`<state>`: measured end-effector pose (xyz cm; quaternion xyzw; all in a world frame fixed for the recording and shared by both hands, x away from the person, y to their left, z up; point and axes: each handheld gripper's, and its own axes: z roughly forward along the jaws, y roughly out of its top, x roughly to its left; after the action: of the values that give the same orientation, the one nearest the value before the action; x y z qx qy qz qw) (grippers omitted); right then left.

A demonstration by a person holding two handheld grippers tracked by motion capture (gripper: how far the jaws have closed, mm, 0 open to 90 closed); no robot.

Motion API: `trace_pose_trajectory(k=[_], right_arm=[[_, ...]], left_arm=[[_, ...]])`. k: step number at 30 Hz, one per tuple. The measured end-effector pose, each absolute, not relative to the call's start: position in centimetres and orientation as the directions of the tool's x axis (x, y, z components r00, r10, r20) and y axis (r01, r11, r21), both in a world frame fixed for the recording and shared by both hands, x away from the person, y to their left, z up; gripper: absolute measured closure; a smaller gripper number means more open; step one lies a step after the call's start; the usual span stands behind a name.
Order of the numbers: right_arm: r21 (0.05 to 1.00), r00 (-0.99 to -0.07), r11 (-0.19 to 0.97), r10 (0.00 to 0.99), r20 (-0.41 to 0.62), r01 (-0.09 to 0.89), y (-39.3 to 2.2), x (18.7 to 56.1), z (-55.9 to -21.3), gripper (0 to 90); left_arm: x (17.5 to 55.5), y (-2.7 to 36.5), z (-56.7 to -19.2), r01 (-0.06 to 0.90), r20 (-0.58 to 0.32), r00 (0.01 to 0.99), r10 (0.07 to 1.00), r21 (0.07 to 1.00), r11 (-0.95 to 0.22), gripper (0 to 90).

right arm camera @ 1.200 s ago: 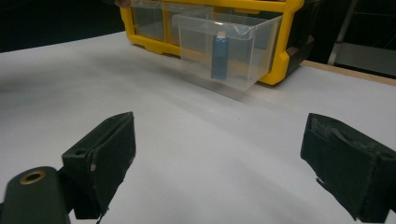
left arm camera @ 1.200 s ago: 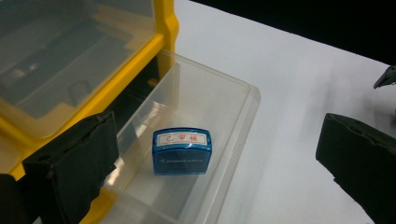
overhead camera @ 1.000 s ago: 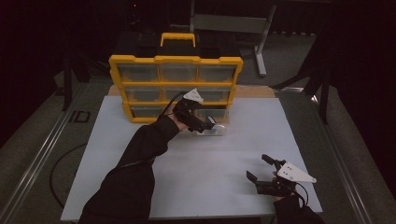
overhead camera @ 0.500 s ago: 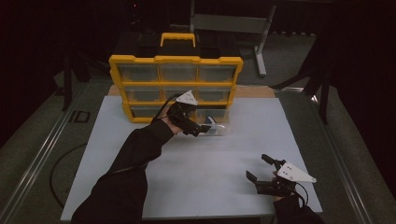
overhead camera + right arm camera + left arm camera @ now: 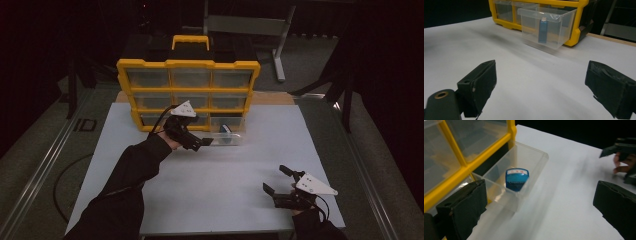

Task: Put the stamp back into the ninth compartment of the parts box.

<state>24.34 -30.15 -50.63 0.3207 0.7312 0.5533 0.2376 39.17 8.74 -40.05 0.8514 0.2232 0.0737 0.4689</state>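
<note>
The left gripper [image 5: 204, 142] hangs just in front of the yellow-framed organiser cabinet with clear plastic drawers [image 5: 188, 92], its jaws spread wide and holding nothing. Ahead of it and a little toward its left jaw, a clear plastic drawer [image 5: 517, 173] stands pulled out of the cabinet's bottom row onto the white table top [image 5: 220, 170]. Inside that drawer, near its front wall, lies a small blue block with a pale label [image 5: 517, 179].

The right gripper [image 5: 282, 180] rests low over the table's near edge, well apart from the cabinet, jaws also parted and empty. From it, the pulled-out drawer sits straight ahead, far off, the blue block visible through its wall.
</note>
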Motion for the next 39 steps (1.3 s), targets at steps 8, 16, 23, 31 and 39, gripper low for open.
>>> trace_pose_trajectory(k=[8, 16, 23, 31, 39], right_arm=[[0.962, -0.688, 0.183, 0.726, 0.009, 0.205, -30.0, 24.5, -50.7, 10.3], [0.961, -0.687, 0.182, 0.727, 0.011, 0.209, -29.9, 24.5, -50.7, 10.3], [0.961, -0.687, 0.185, 0.726, 0.007, 0.205, -29.9, 24.5, -50.7, 10.3], [0.961, -0.689, 0.187, 0.725, 0.006, 0.205, -29.8, 24.5, -50.7, 10.3], [0.960, -0.691, 0.188, 0.723, 0.006, 0.205, -29.7, 24.5, -50.7, 10.3]], left_arm=[[37.8, 10.6, -41.2, 0.332, -0.101, 0.883, 0.459, 0.825, -0.458, 0.0], [36.7, 12.2, -42.1, 0.339, -0.106, 0.874, 0.473, 0.832, -0.440, 0.1], [35.3, 13.8, -42.5, 0.338, -0.098, 0.868, 0.487, 0.834, -0.436, 0.0], [33.9, 16.1, -43.0, 0.357, -0.096, 0.845, 0.525, 0.834, -0.421, 0.0], [32.5, 18.0, -43.6, 0.375, -0.092, 0.822, 0.561, 0.830, -0.413, 0.0]])
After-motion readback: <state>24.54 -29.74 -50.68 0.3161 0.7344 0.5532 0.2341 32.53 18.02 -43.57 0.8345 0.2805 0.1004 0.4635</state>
